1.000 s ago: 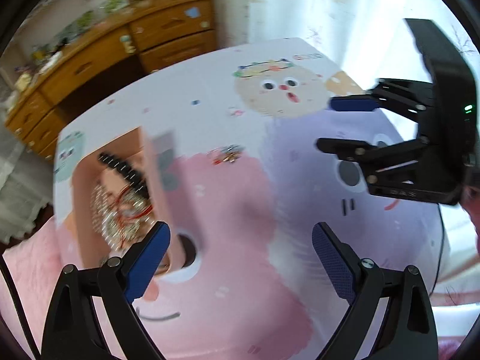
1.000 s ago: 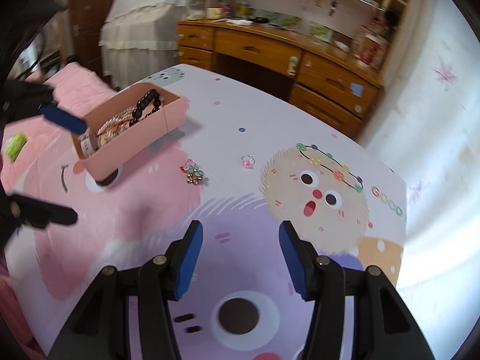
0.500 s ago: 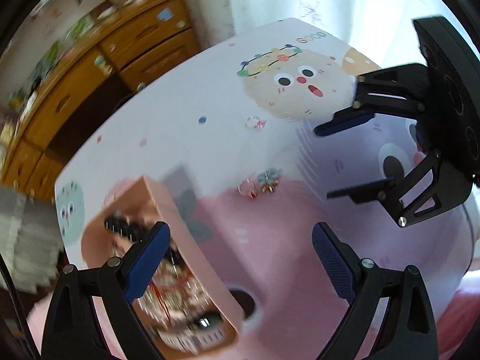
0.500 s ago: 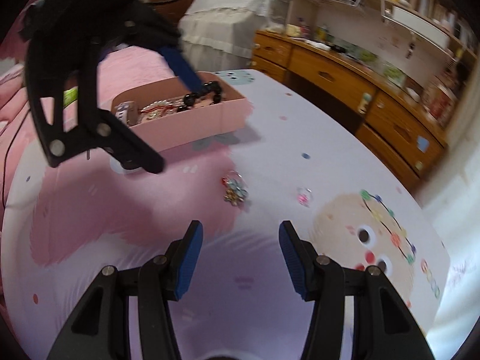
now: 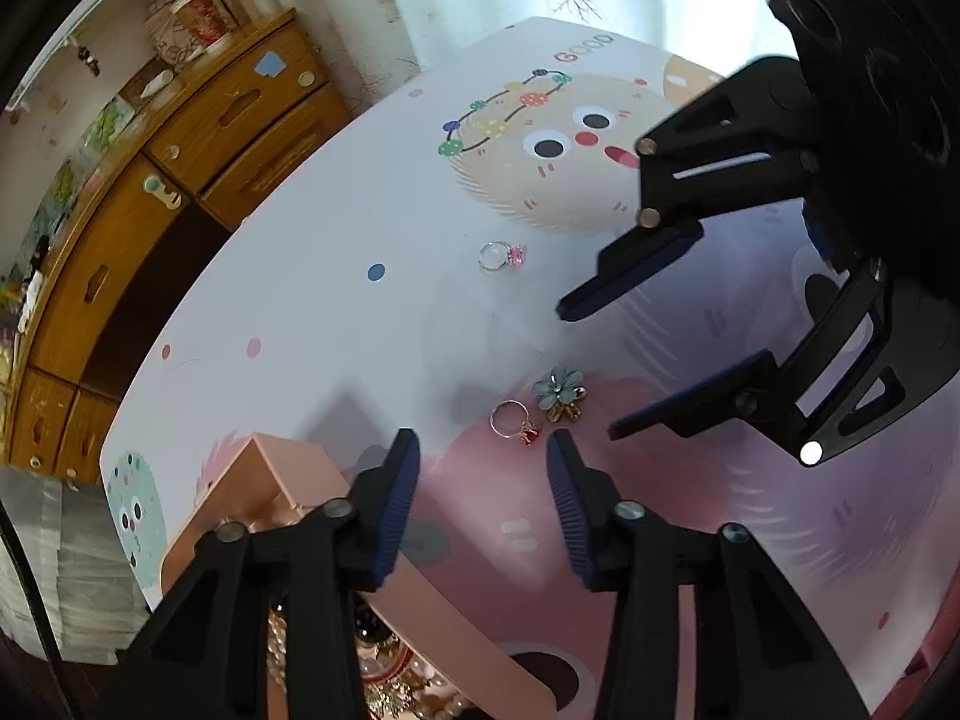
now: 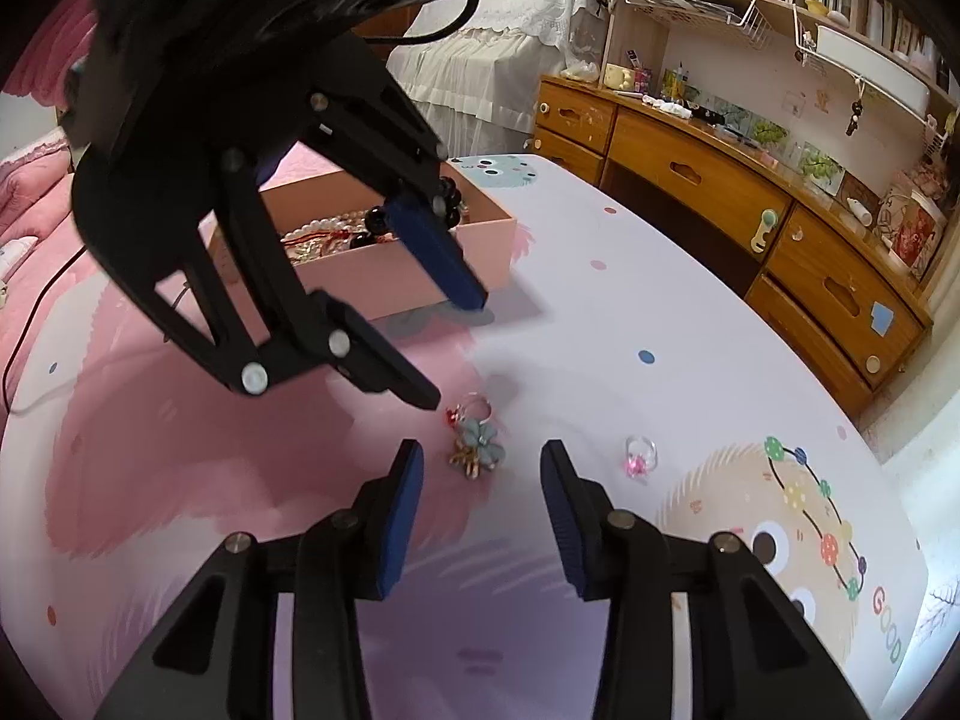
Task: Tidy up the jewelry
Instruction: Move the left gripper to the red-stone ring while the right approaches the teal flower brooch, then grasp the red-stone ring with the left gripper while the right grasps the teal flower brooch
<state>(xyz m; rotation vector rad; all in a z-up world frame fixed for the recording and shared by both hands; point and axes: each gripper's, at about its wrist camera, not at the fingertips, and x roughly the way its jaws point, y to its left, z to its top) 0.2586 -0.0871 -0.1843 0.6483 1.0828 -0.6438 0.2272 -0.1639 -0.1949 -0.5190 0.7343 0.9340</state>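
Note:
A blue flower brooch (image 5: pixel 558 391) and a ring with a red stone (image 5: pixel 511 422) lie together on the table; they also show in the right wrist view as the brooch (image 6: pixel 478 441) and the ring (image 6: pixel 470 407). A ring with a pink stone (image 5: pixel 501 255) lies farther off, seen too in the right wrist view (image 6: pixel 640 455). My left gripper (image 5: pixel 480 468) is open just short of the red ring. My right gripper (image 6: pixel 480 480) is open, facing the brooch from the other side. A pink box (image 6: pixel 384 276) holds beads and chains.
The table (image 5: pixel 336 300) has a cartoon-print cover. A wooden dresser (image 6: pixel 750 198) stands behind it, with shelves (image 6: pixel 780 0) above. A bed with white lace (image 6: pixel 480 60) is at the back. A pink bedspread (image 6: pixel 30 180) lies to the left.
Both grippers have moved in toward the brooch and red ring from opposite sides. Both grippers have narrowed somewhat. The jewelry has not moved.

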